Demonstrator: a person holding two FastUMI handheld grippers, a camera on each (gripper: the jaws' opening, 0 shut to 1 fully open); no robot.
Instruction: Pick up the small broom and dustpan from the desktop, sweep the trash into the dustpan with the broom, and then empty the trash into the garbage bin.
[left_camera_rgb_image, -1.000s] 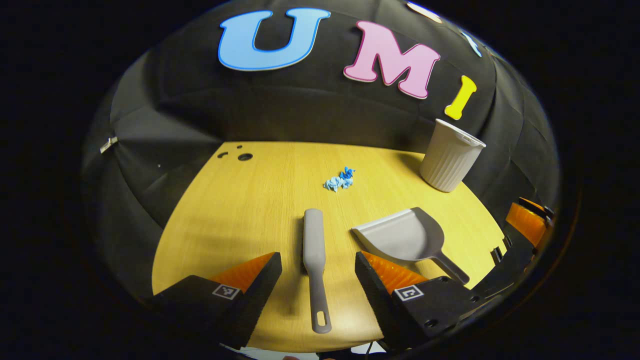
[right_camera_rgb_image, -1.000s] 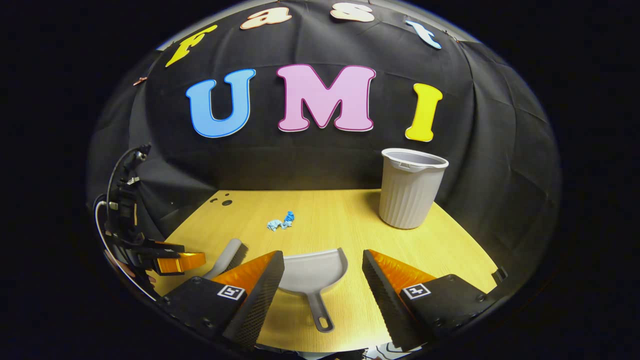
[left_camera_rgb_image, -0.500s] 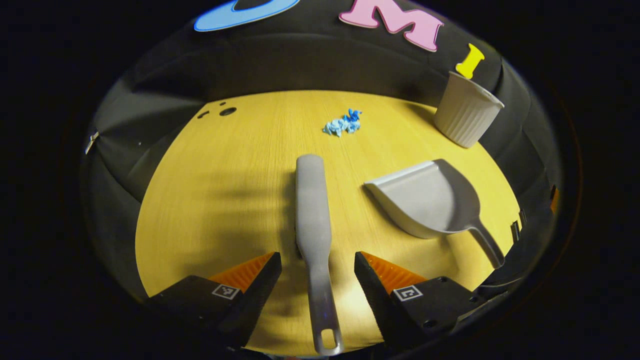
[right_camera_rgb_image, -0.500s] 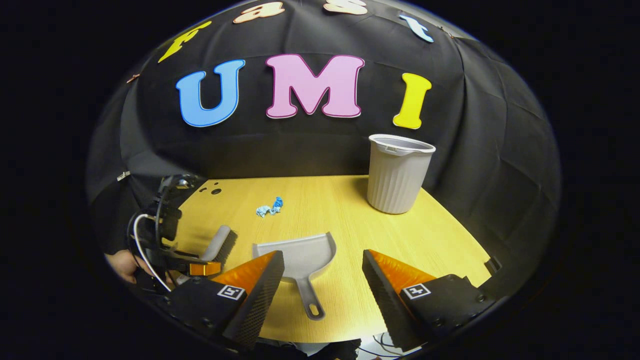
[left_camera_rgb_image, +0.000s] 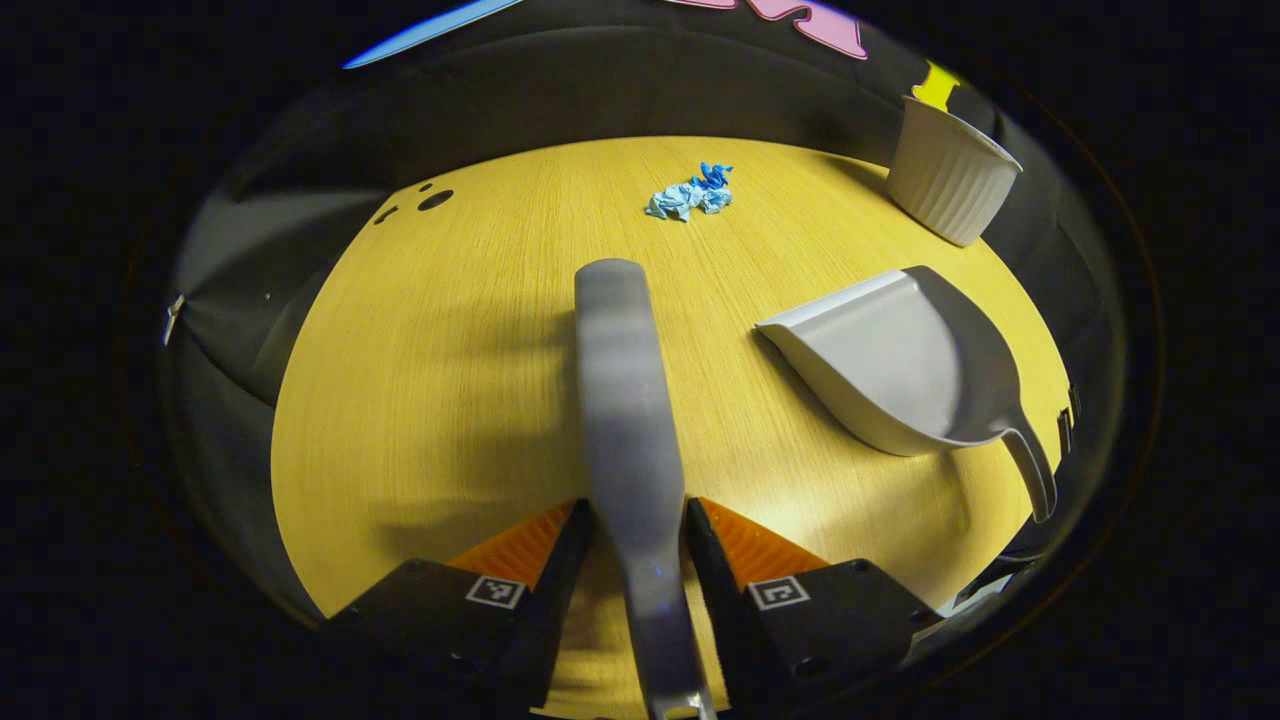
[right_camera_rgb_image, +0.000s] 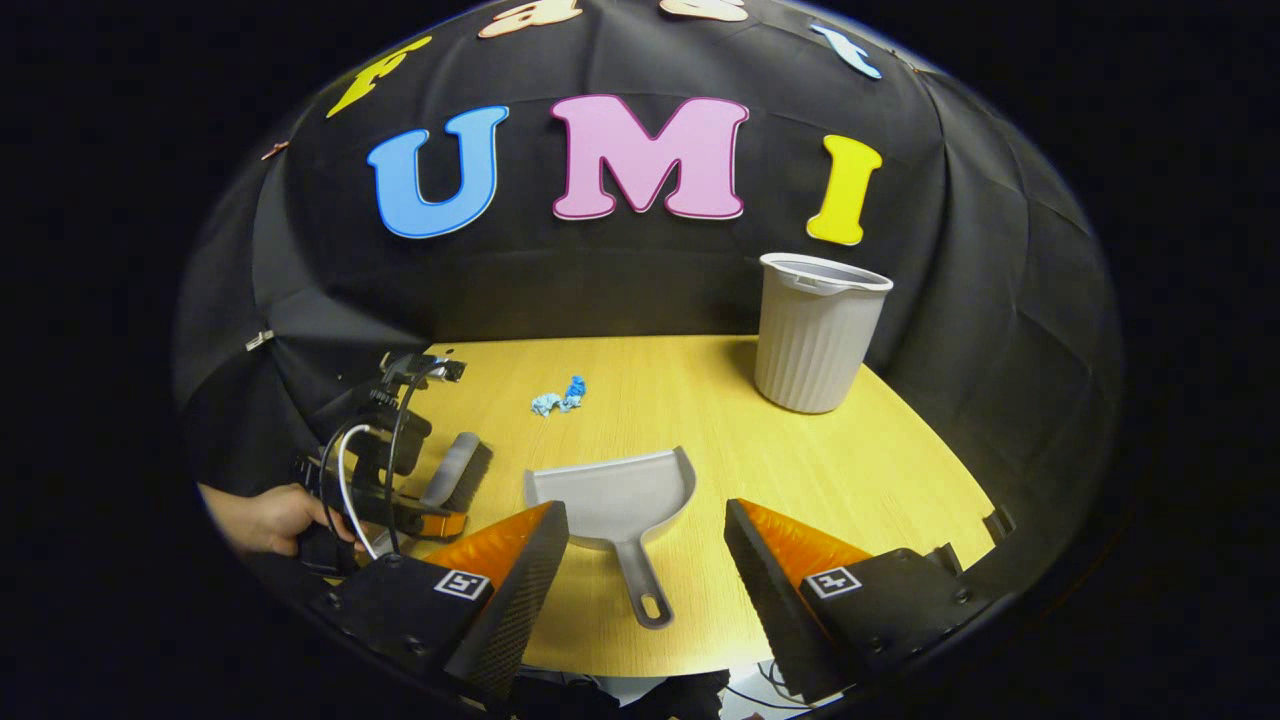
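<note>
The broom (left_camera_rgb_image: 628, 420) is being clamped at the neck of its handle by the left gripper (left_camera_rgb_image: 636, 545), both jaws pressed against it near the tabletop's (left_camera_rgb_image: 450, 350) front edge. Its head is pointing toward the back edge, where the crumpled blue trash (left_camera_rgb_image: 692, 194) is lying. The broom is being judged light and stiff, its smooth plastic handle possibly slippery, so a hold close to the head is being favoured for control. The right gripper (right_camera_rgb_image: 645, 575) is being held with jaws spread wide, nothing between them, just over the dustpan's handle. The dustpan (right_camera_rgb_image: 618, 500) is lying flat near the front edge, mouth toward the back, and is being judged rigid and light; its thin handle looks like the place to grip. The garbage bin (right_camera_rgb_image: 815, 340) is standing upright at the back right corner.
</note>
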